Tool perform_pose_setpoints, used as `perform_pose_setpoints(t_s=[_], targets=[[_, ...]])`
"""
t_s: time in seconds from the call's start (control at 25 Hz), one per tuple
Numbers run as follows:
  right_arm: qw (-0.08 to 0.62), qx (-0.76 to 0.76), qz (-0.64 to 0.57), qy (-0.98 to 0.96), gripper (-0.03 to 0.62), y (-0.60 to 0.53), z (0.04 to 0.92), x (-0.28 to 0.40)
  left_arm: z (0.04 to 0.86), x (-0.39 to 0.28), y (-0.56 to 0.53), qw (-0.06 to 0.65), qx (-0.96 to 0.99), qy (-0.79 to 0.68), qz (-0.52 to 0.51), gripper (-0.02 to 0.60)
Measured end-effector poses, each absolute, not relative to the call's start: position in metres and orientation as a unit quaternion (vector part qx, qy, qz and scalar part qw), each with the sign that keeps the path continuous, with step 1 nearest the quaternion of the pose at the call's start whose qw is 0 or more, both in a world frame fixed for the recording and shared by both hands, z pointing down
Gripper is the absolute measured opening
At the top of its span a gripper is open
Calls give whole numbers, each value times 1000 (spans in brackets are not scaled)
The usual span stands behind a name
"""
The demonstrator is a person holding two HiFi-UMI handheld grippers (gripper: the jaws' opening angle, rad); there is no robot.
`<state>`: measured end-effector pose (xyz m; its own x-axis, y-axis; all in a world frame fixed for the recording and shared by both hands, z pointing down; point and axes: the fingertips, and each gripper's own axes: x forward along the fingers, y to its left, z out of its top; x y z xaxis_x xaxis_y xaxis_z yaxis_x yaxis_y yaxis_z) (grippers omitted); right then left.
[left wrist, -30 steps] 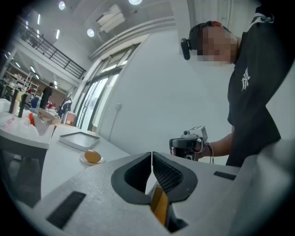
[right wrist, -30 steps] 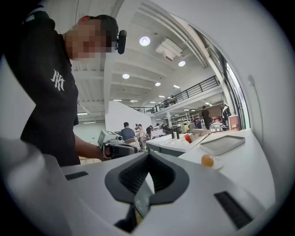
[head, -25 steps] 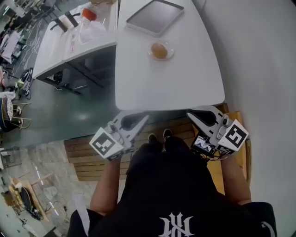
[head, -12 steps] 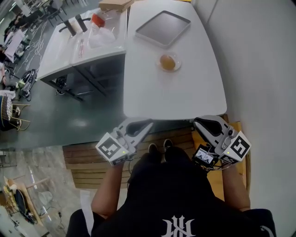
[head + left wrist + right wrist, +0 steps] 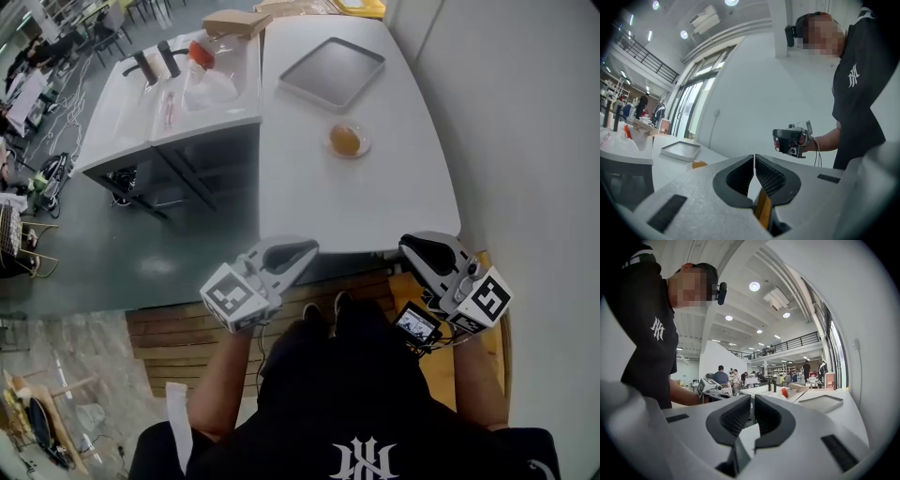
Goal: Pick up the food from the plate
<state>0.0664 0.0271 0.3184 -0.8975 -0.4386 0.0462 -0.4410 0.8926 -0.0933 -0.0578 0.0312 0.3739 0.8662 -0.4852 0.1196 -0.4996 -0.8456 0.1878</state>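
Note:
A brown round piece of food [image 5: 346, 141] lies on a small clear plate [image 5: 361, 148] toward the far right of the white table [image 5: 309, 202]. In the left gripper view the food [image 5: 698, 164] peeks out behind the jaws. My left gripper [image 5: 307, 247] is held at the table's near edge, shut and empty. My right gripper [image 5: 409, 245] hovers by the table's near right corner, also shut with nothing in it. Both are well short of the plate. Each gripper shows in the other's view: the right gripper [image 5: 790, 140] and the left gripper [image 5: 708, 386].
A grey tray [image 5: 332, 72] sits beyond the plate. A second white table [image 5: 141, 112] on the left holds a red-capped bottle [image 5: 199, 58] and a plastic bag. A cardboard box [image 5: 234, 22] lies at the back. A wall runs on the right; wooden decking [image 5: 187, 328] is underfoot.
Both grippers have come closer to the table's near edge, the left jaws now over it. The table, plate and tray sit lower in the head view. Jaws stay shut.

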Motion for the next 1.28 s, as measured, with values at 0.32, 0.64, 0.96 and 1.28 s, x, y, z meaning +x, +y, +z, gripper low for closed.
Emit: perform_pose_setpoints(t_s=[0.32, 0.64, 0.96, 1.28], targets=[[18, 245, 38, -969, 5, 26, 301, 64, 370, -60, 17, 101, 965, -243, 23, 8], [5, 253, 50, -966, 6, -17, 305, 72, 376, -47, -27, 111, 965, -236, 30, 8], [30, 250, 51, -967, 53, -41, 311, 65, 361, -37, -43, 112, 964, -235, 50, 8], [36, 243, 73, -967, 132, -135, 329, 77, 382, -25, -112, 127, 961, -234, 80, 8]])
